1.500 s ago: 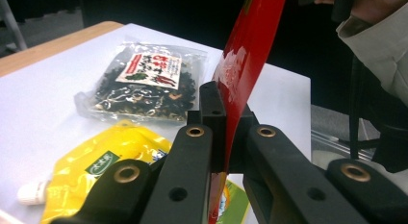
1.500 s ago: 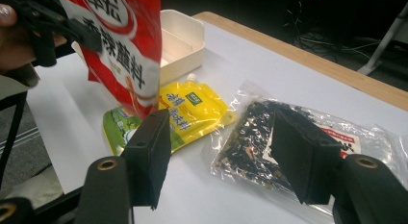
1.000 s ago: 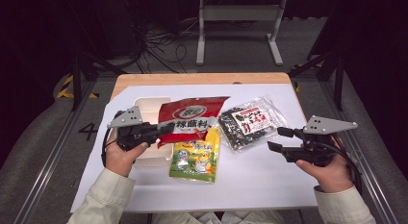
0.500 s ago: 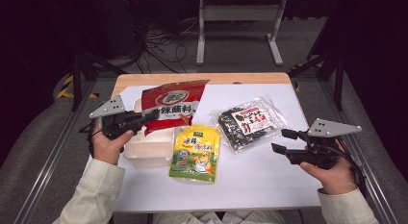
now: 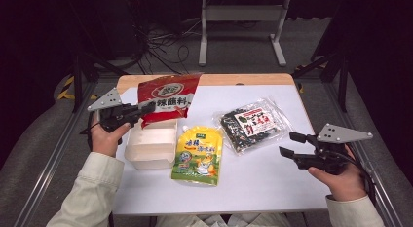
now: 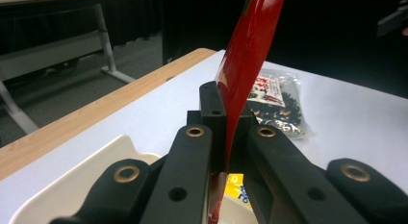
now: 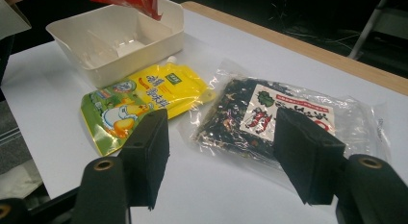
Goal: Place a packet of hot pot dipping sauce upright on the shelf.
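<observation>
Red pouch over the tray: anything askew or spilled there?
Nothing spilled. The red pouch hangs tilted, pinched at one edge by the left gripper, above the white tray. The yellow pouch and seaweed bag lie flat.

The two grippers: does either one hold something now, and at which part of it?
The left gripper is shut on the red packet, pinching its lower left edge, above the white tray. The right gripper is open and holds nothing.
</observation>
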